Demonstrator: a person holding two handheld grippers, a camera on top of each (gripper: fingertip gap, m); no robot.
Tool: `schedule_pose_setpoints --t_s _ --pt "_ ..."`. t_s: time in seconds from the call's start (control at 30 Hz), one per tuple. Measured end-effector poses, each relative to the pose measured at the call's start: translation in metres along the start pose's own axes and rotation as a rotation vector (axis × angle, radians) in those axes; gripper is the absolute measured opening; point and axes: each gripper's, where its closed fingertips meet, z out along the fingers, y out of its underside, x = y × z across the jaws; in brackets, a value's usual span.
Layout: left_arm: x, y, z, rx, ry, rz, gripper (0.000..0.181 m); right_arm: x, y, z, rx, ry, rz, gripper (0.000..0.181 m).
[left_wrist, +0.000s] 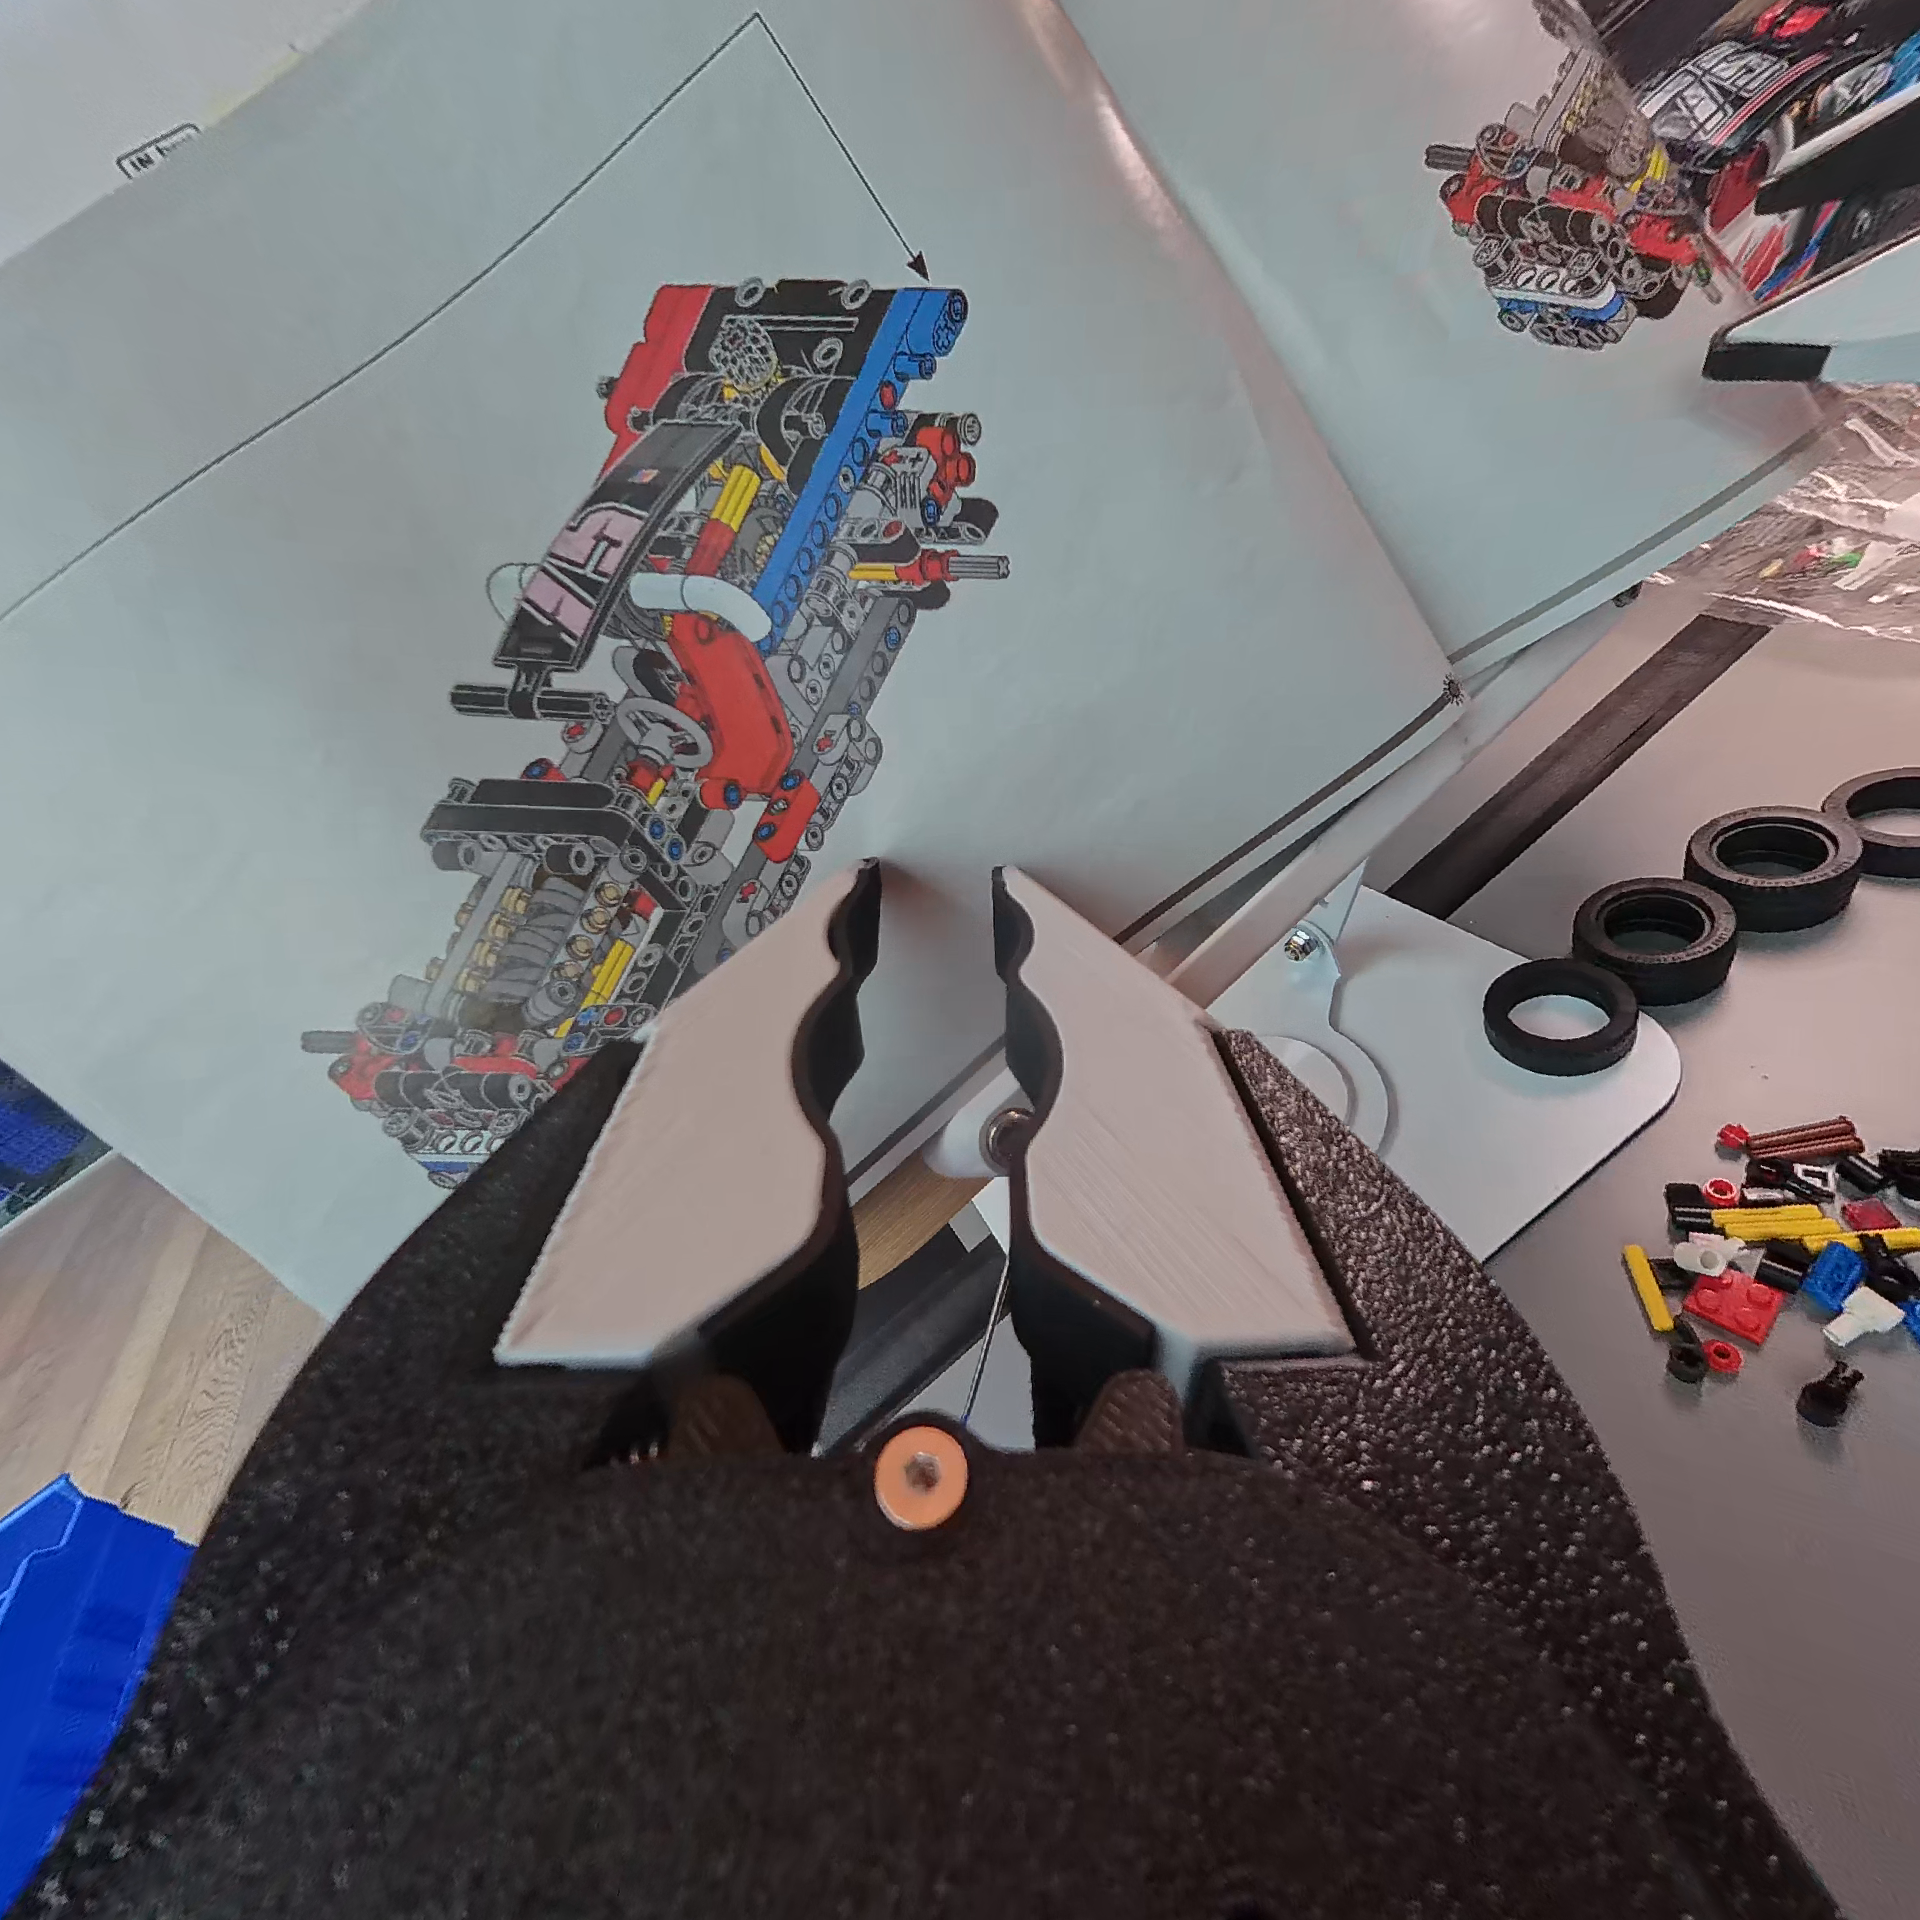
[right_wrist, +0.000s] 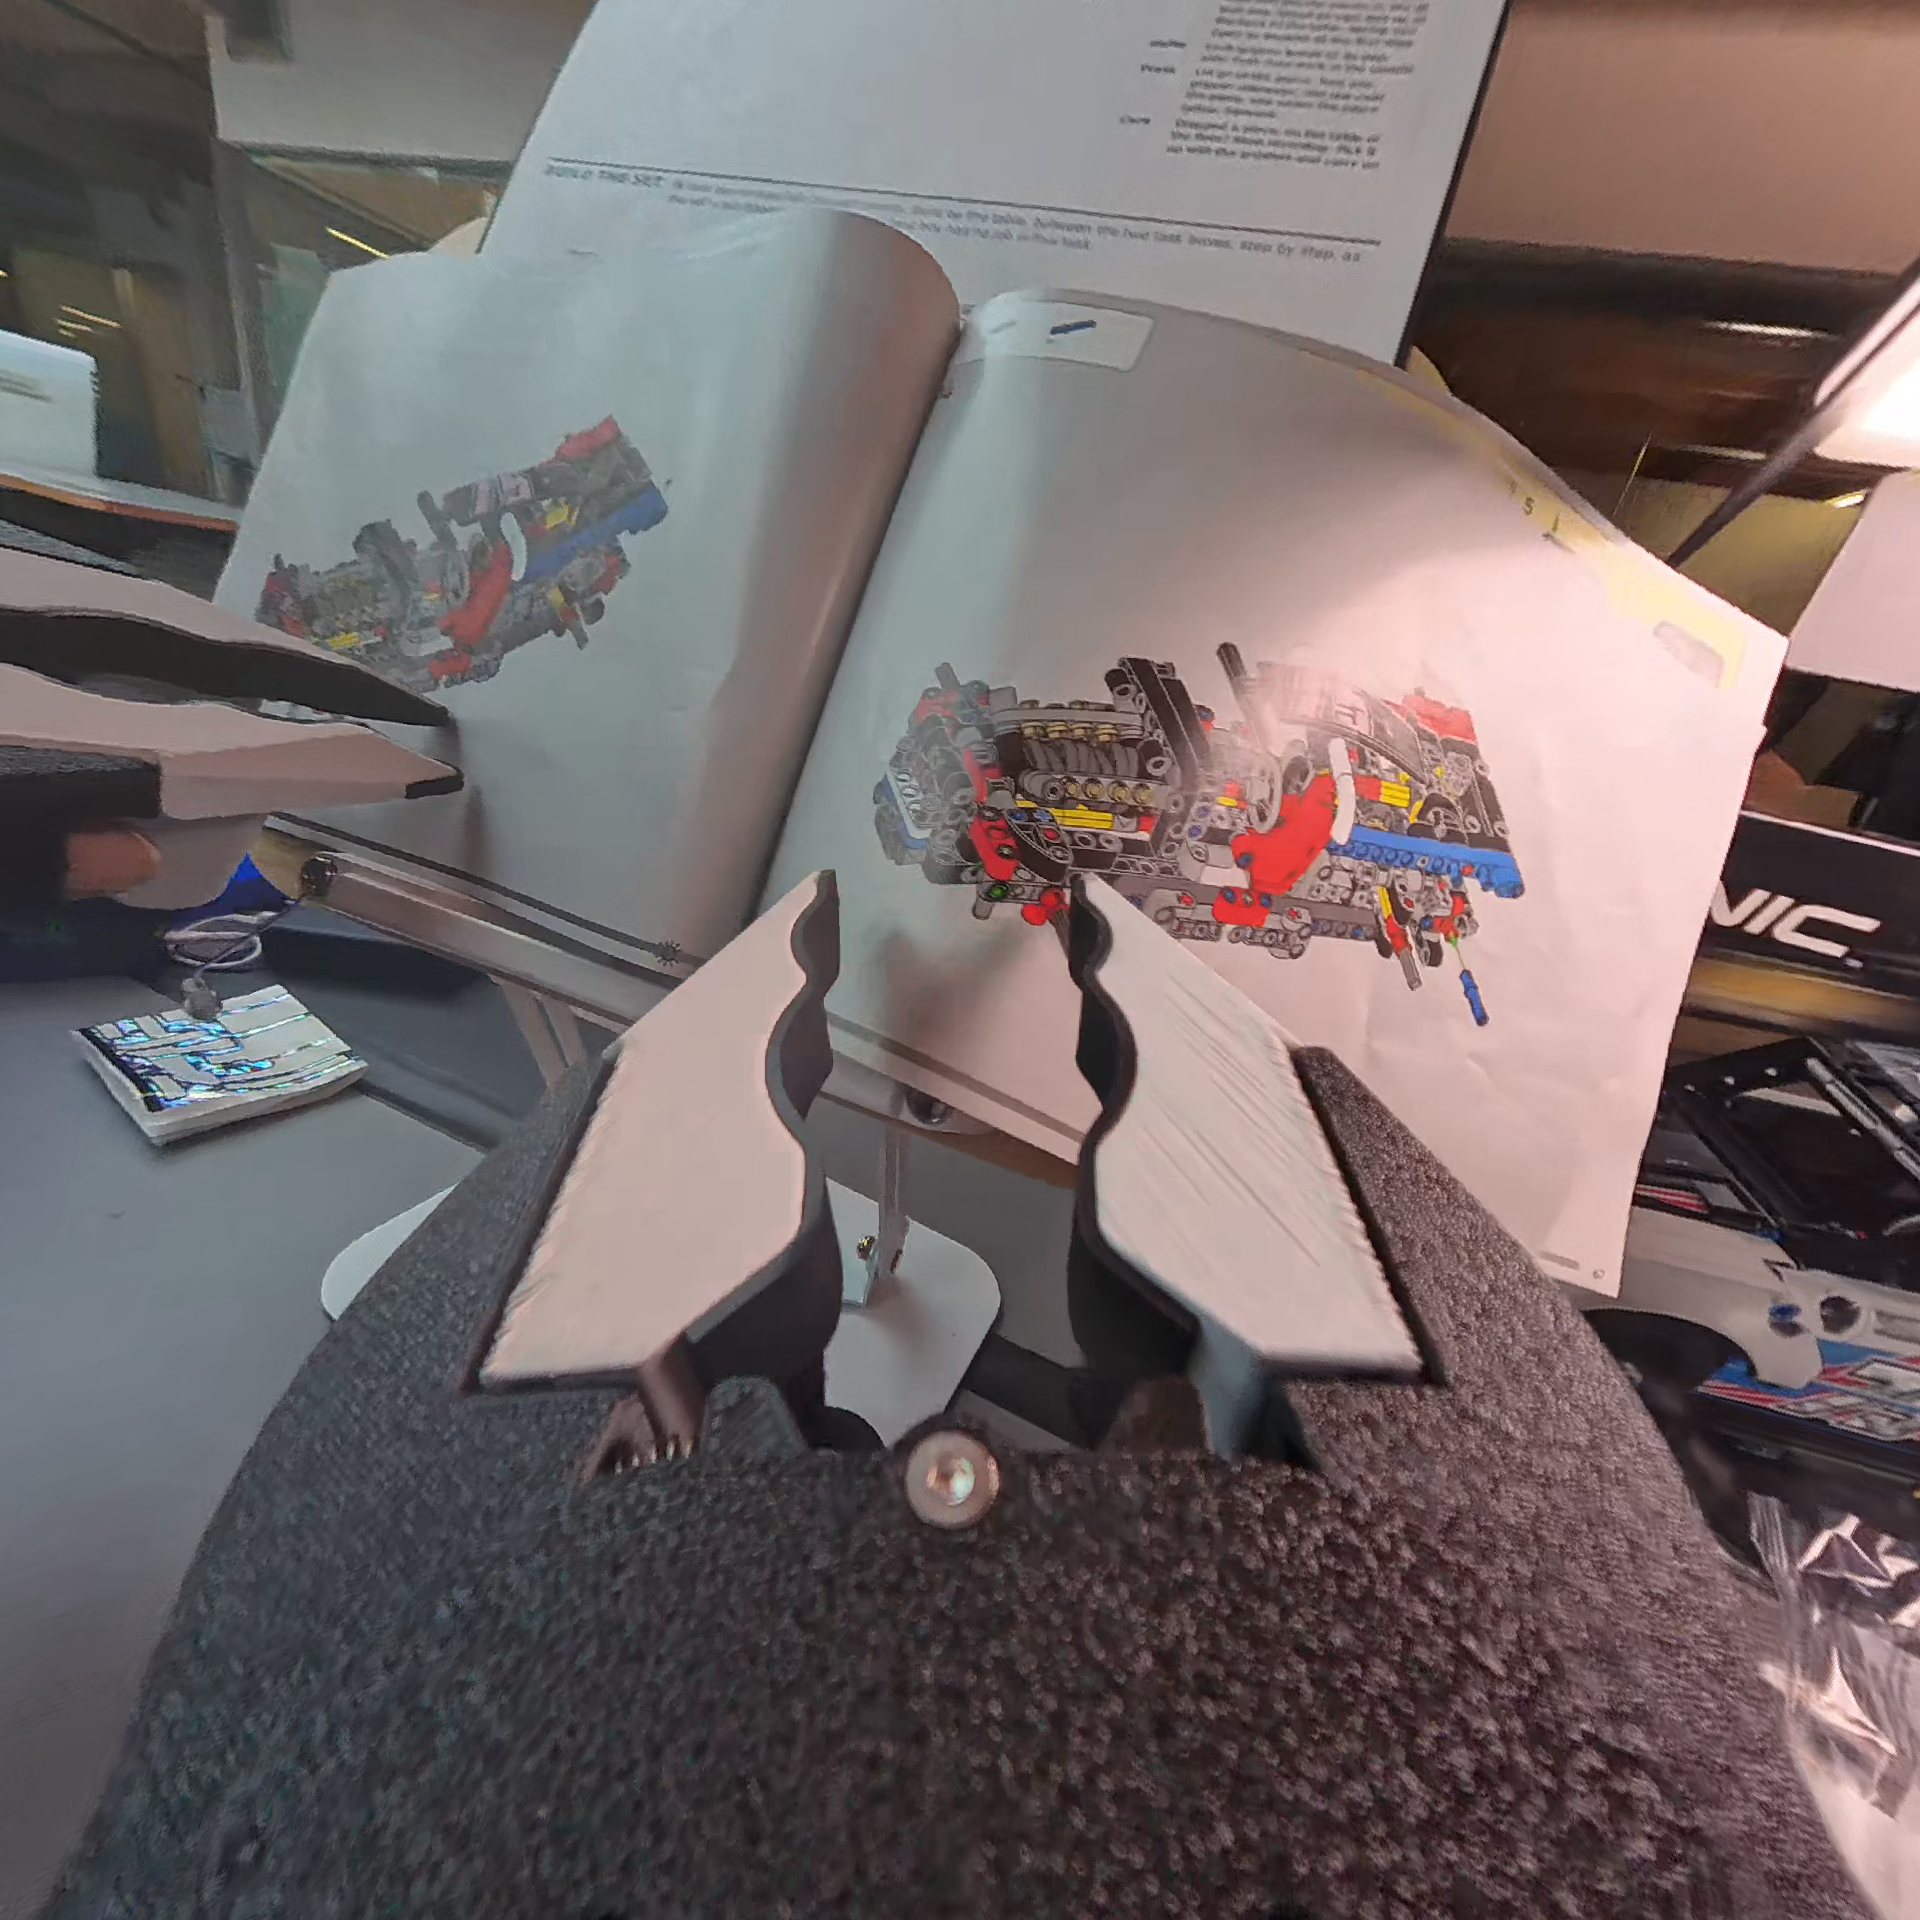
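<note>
An open instruction booklet (right_wrist: 644, 436) with coloured pictures of a brick-built vehicle rests on a white metal stand (right_wrist: 914, 1299). My left gripper (left_wrist: 935, 883) is open and empty, its tips close to the booklet's left page (left_wrist: 312, 416) near the lower edge; whether they touch it I cannot tell. It also shows in the right wrist view (right_wrist: 442, 743) at the left, beside that page. My right gripper (right_wrist: 951, 894) is open and empty, its tips in front of the lower part of the right page (right_wrist: 1299, 540).
Several black tyres (left_wrist: 1652, 935) and a heap of small coloured bricks (left_wrist: 1808, 1257) lie on the grey table. A shiny small booklet (right_wrist: 218, 1060) lies left of the stand. A printed sheet (right_wrist: 1039, 114) stands behind the booklet. A boxed car set (right_wrist: 1808, 1195) is at right. A blue bin (left_wrist: 62, 1621) is at lower left.
</note>
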Motion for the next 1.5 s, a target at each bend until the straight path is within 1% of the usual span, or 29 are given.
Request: schedule_pose_setpoints --t_s 0.1,0.17,0.2,0.3,0.43,0.7,0.97,1.1,1.23,1.3,1.37,1.5 --pt "0.0 0.0 -0.001 0.002 0.004 -0.003 0.02 -0.024 -0.008 0.0 0.03 -0.057 -0.069 0.038" --pt "0.001 -0.001 -0.001 0.004 0.007 -0.008 0.021 -0.036 -0.004 0.002 0.013 -0.08 -0.128 0.026" --pt "0.001 -0.001 -0.001 0.004 0.008 -0.011 0.021 -0.037 0.002 0.005 -0.011 -0.072 -0.142 0.026" --pt "0.002 -0.001 -0.001 0.004 0.012 -0.011 0.022 -0.032 0.019 0.01 -0.071 -0.058 -0.106 0.027" --pt "0.002 -0.002 -0.001 0.005 0.014 -0.012 0.023 -0.023 0.028 0.011 -0.096 -0.043 -0.08 0.028" --pt "0.007 -0.008 -0.002 0.012 0.014 -0.017 0.024 -0.02 0.035 0.012 -0.109 -0.051 -0.053 0.031" --pt "0.021 -0.03 -0.005 0.056 0.033 -0.008 0.024 -0.02 0.036 0.012 -0.112 -0.057 -0.038 0.031" --pt "0.043 -0.05 -0.005 0.107 0.104 -0.027 0.017 -0.021 0.037 0.012 -0.111 -0.059 -0.031 0.031" --pt "0.079 -0.068 0.004 0.117 0.224 -0.016 0.009 -0.021 0.037 0.012 -0.113 -0.061 -0.026 0.032" --pt "0.095 -0.074 0.013 0.102 0.26 0.011 0.005 -0.02 0.036 0.012 -0.114 -0.063 -0.024 0.032" --pt "0.109 -0.079 0.023 0.08 0.29 0.038 0.005 -0.02 0.036 0.011 -0.113 -0.062 -0.023 0.032" --pt "0.125 -0.08 0.045 0.019 0.3 0.099 0.005 -0.017 0.036 0.011 -0.115 -0.059 -0.013 0.033"
